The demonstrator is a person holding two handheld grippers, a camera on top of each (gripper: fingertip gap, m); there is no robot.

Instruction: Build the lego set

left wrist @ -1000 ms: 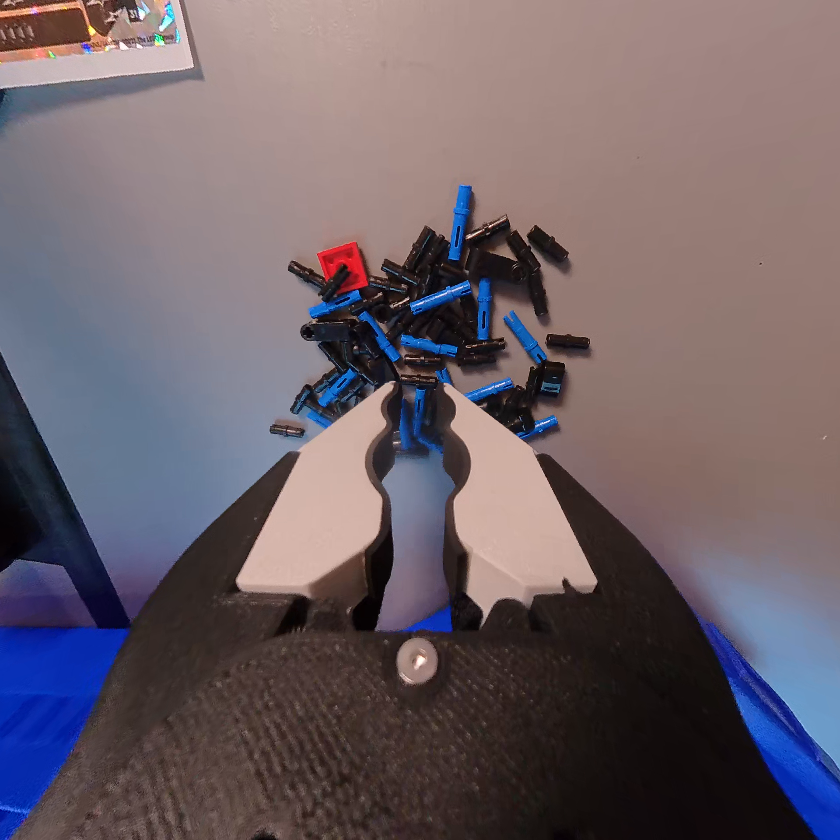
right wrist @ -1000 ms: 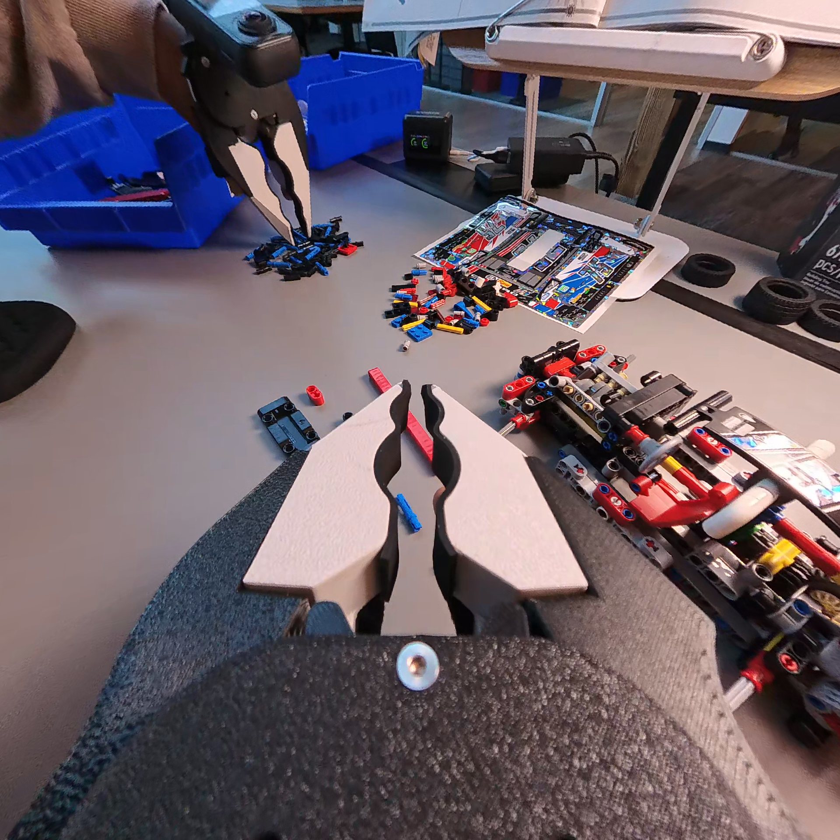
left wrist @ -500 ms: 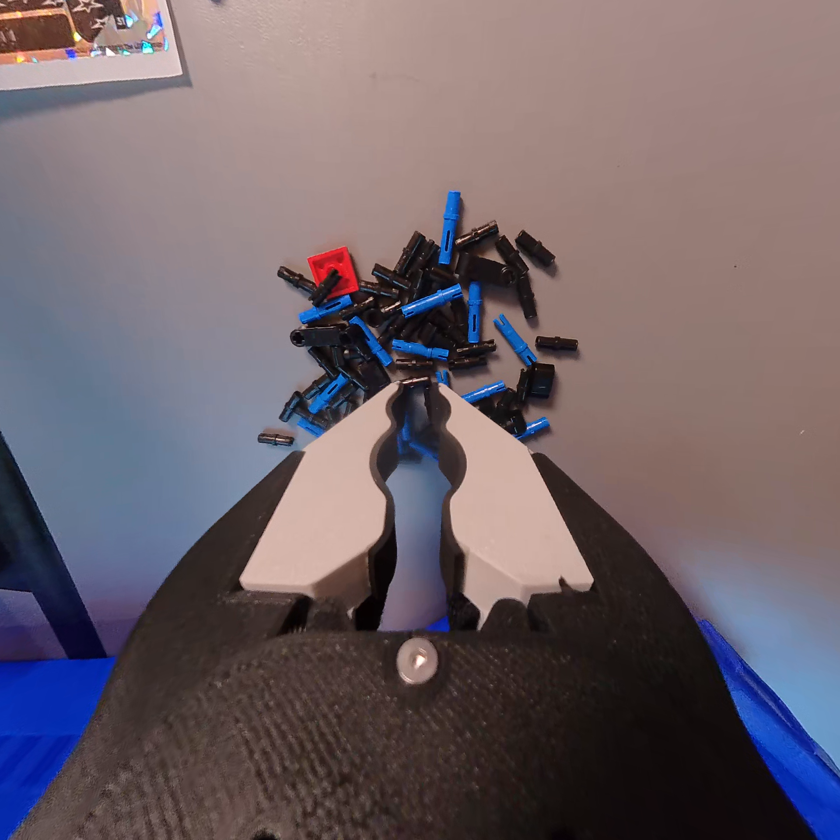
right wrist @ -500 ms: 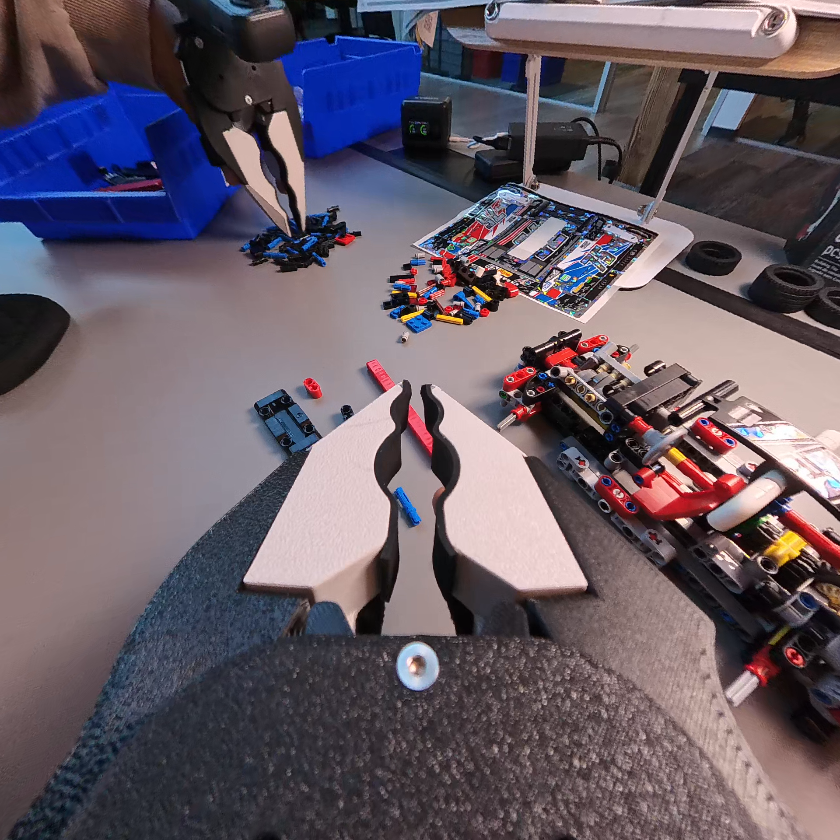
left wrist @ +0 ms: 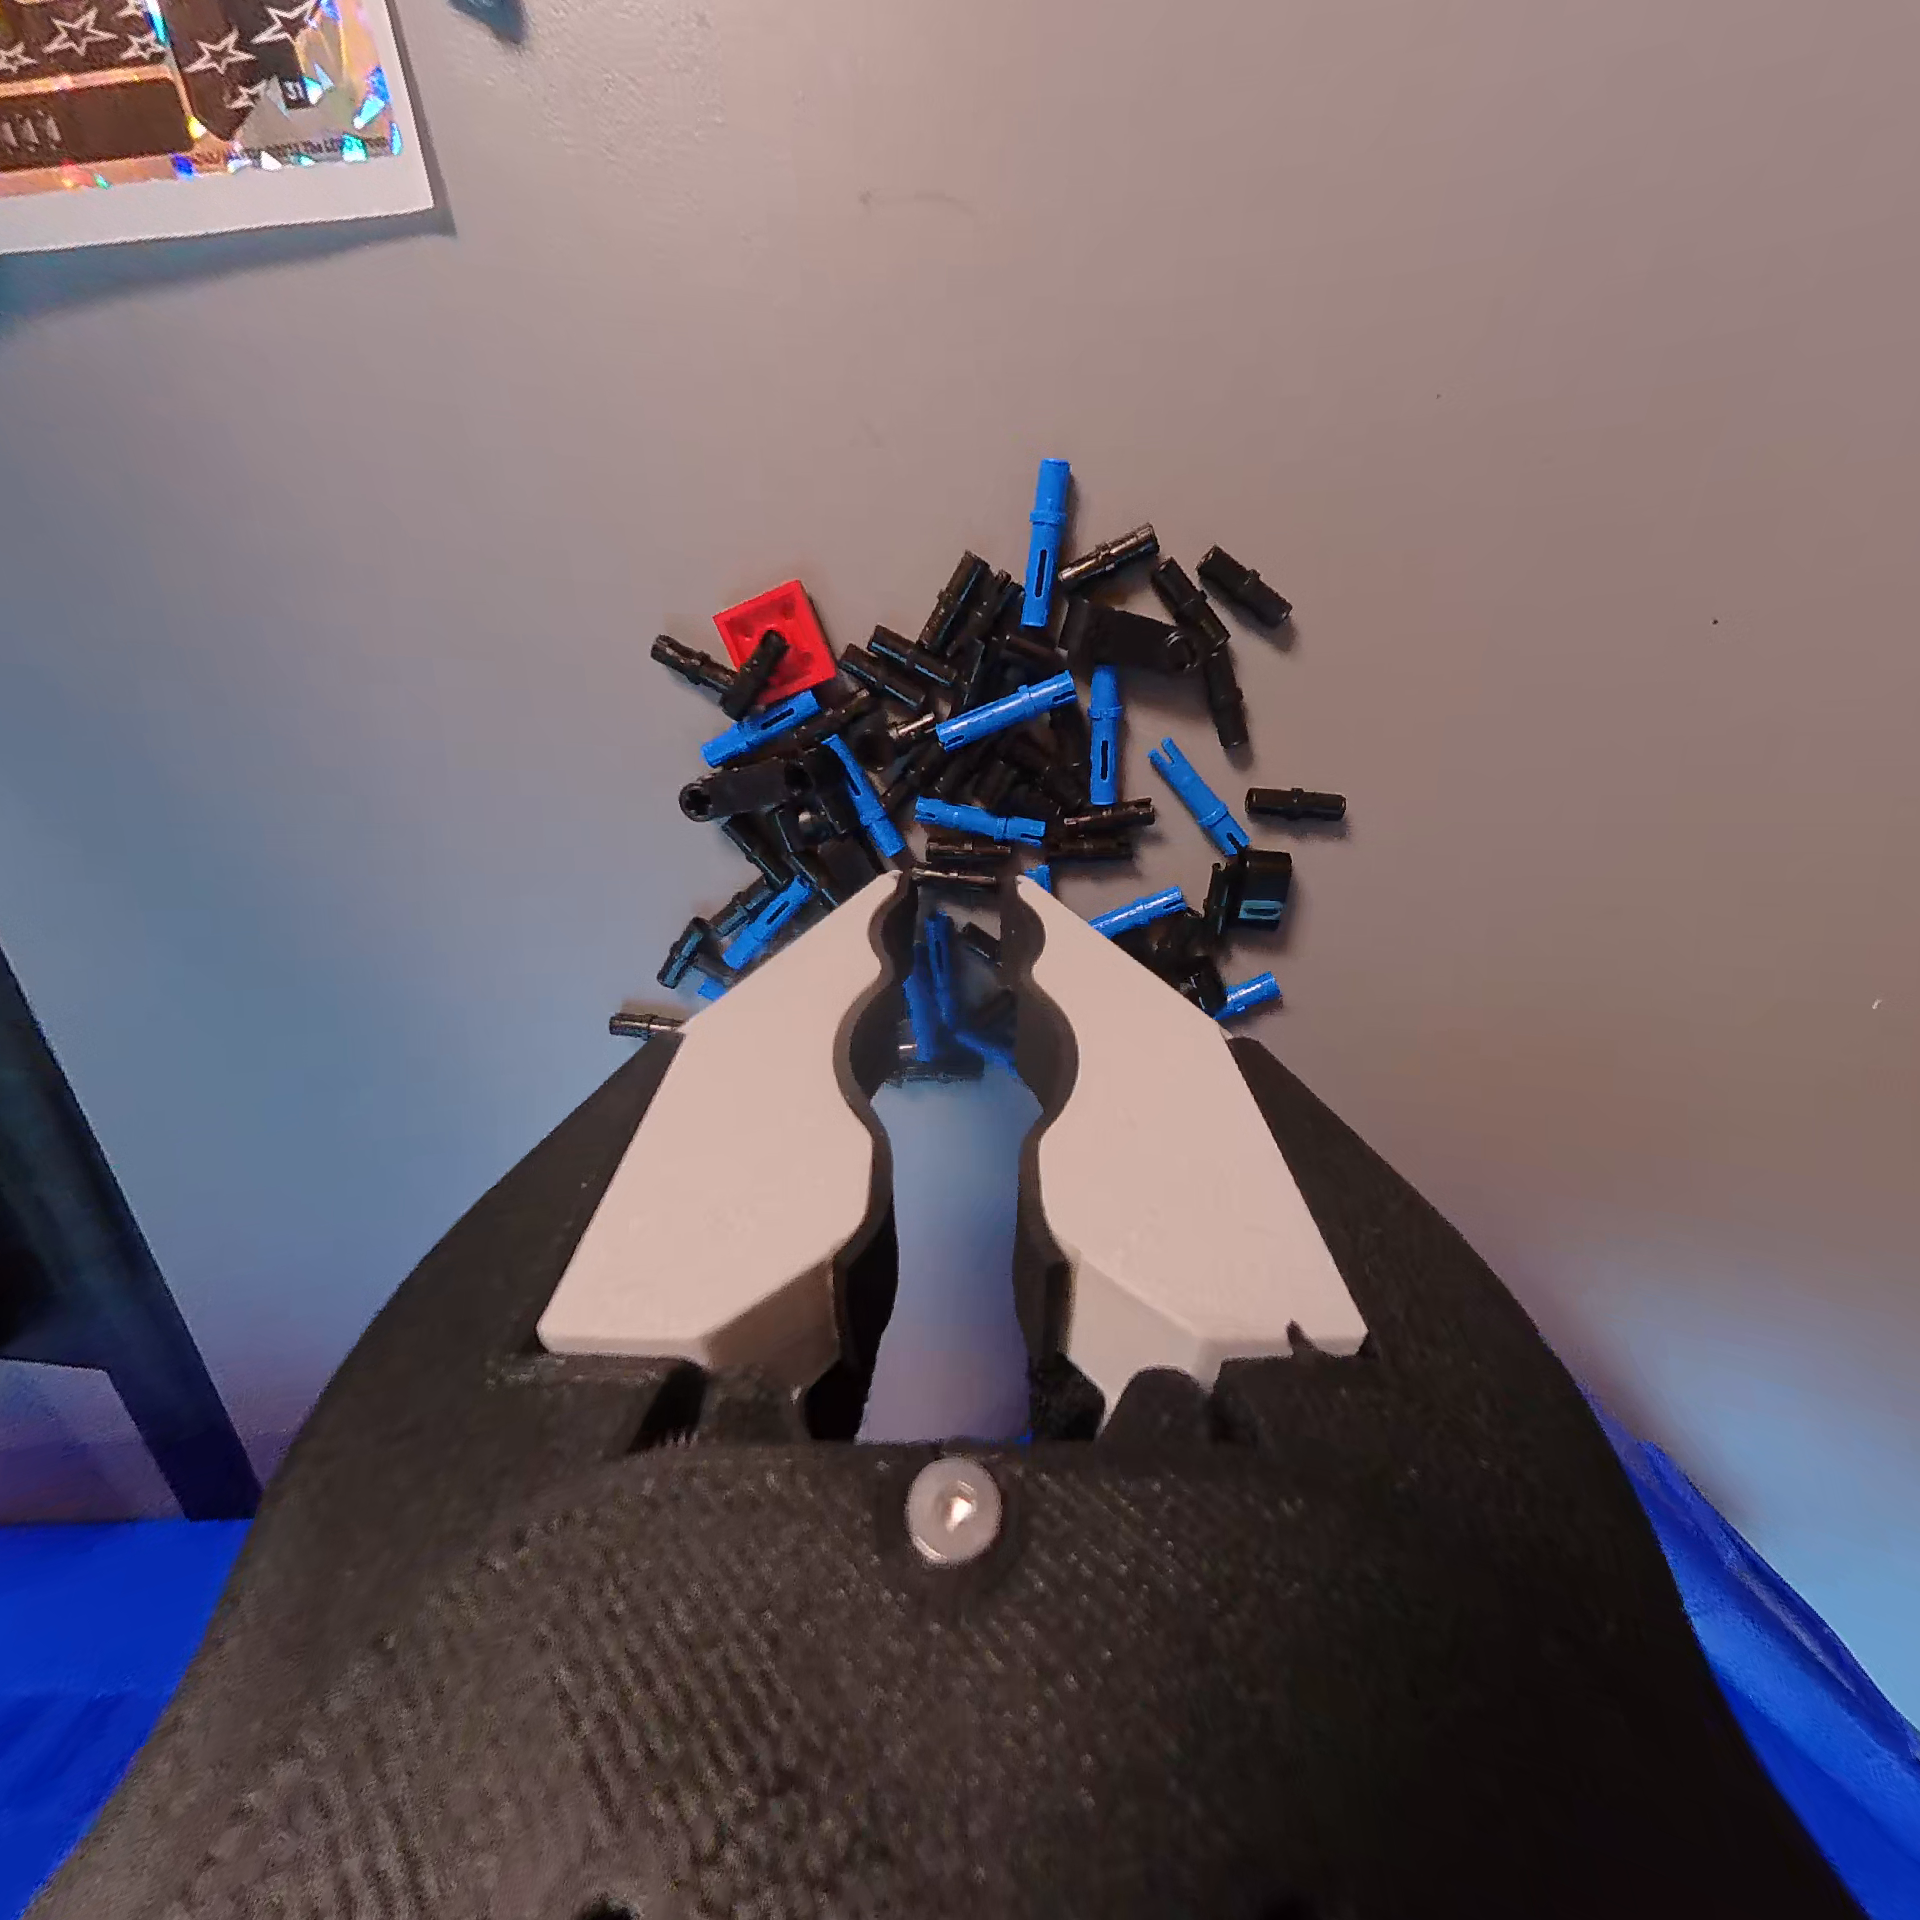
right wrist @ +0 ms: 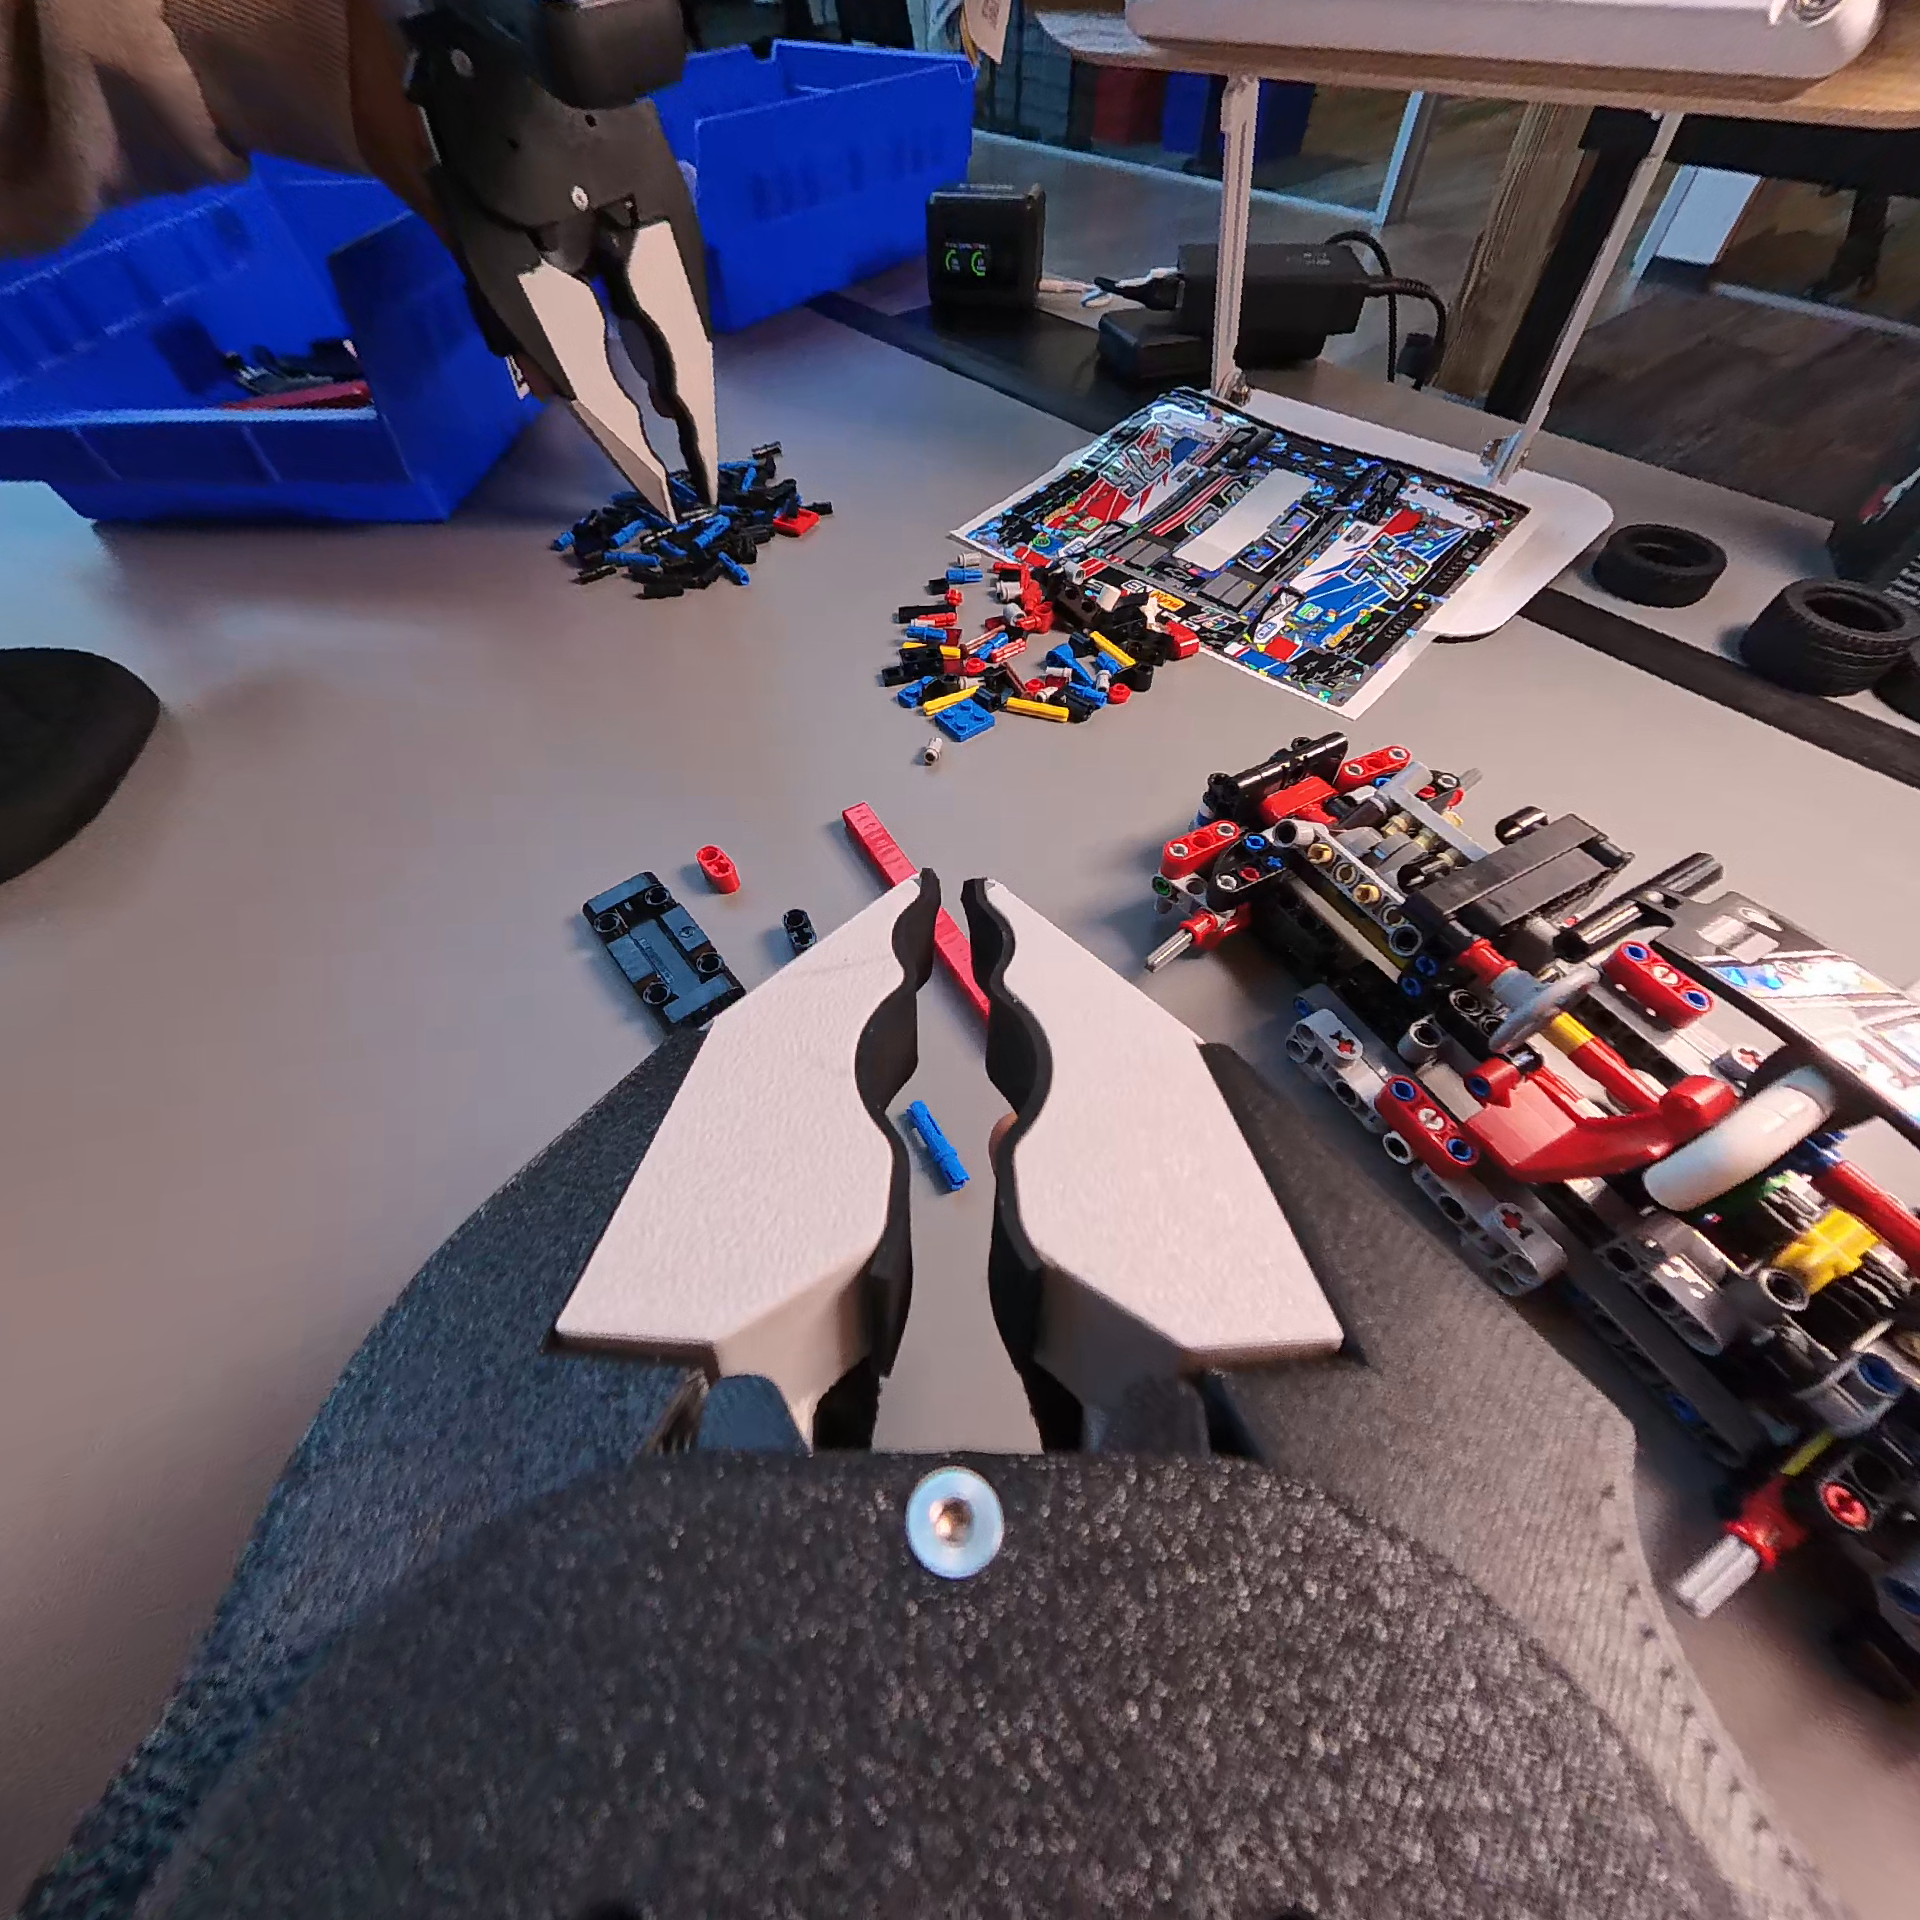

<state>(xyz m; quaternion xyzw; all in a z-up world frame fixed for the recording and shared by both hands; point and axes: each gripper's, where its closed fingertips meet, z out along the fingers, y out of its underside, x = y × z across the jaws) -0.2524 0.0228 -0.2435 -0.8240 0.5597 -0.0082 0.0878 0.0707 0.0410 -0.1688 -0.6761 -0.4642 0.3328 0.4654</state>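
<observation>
A pile of black and blue pins (left wrist: 997,748) lies on the grey table, with a red square plate (left wrist: 774,634) at its far left edge. My left gripper (left wrist: 959,883) is down at the near side of the pile. Its tips stand a pin's length apart, with a black pin (left wrist: 961,878) crosswise between them. The right wrist view shows the left gripper (right wrist: 686,507) with its tips in the pile (right wrist: 686,551). My right gripper (right wrist: 948,883) is shut to a narrow slit and empty, above a blue pin (right wrist: 938,1143) and a red beam (right wrist: 883,847). The part-built car (right wrist: 1507,997) lies to its right.
A black plate (right wrist: 660,948), a small red connector (right wrist: 717,868) and a small black piece (right wrist: 798,928) lie left of the right gripper. A mixed pile (right wrist: 1029,644) sits by the sticker sheet (right wrist: 1247,530). Blue bins (right wrist: 208,416) stand behind the left gripper, tyres (right wrist: 1829,634) at far right. The gap from one gripper's tips to the other's is roughly 35 cm. The right gripper is farther from the red square plate (left wrist: 774,634), some 30 cm, than the left, some 5 cm.
My left gripper has edged forward into the pile, and its tips now flank the black pin that lay just beyond them. My right gripper has barely moved.
</observation>
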